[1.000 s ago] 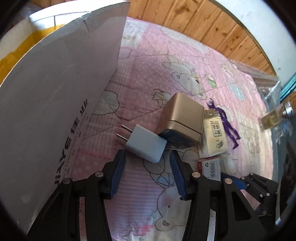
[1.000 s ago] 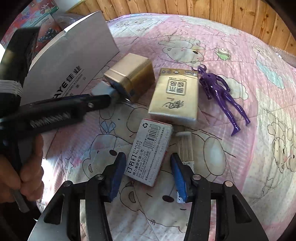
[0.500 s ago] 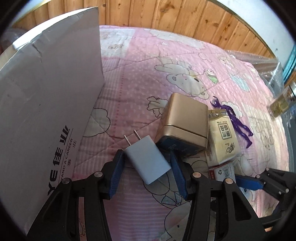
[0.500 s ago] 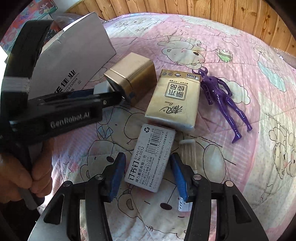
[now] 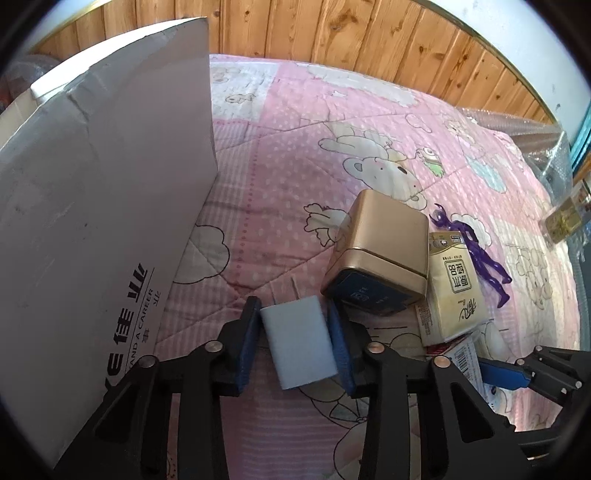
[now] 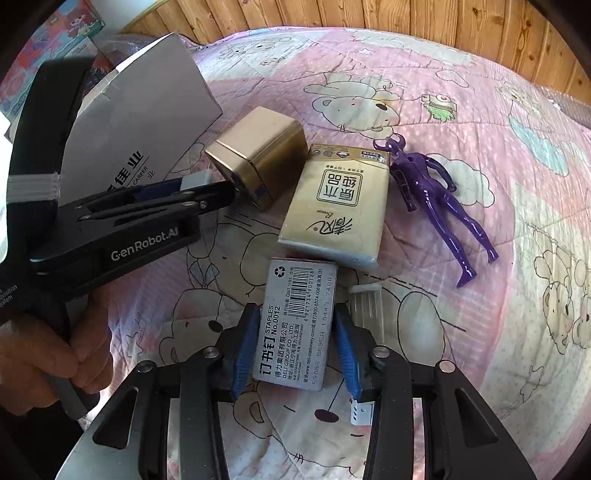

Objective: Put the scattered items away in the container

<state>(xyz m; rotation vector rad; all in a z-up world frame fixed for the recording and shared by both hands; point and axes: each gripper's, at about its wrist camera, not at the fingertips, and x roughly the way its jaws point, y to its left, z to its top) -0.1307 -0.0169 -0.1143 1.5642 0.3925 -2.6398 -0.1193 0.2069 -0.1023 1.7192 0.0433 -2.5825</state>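
Blue-padded fingers have just closed: left gripper (image 5: pixel 295 345) pinches the white charger (image 5: pixel 297 347), right gripper (image 6: pixel 295 347) the staples box (image 6: pixel 295 325).

Glossy gold metal tin (image 5: pixel 380 254) on soft quilted cloth bedspread (image 5: pixel 295 155).

A home bedroom: a pink quilted bedspread (image 5: pixel 280 206) printed with cartoon bears covers a bed, wood-plank wall panelling (image 5: pixel 332 33) runs behind it, and household odds and ends lie scattered across the bedspread.
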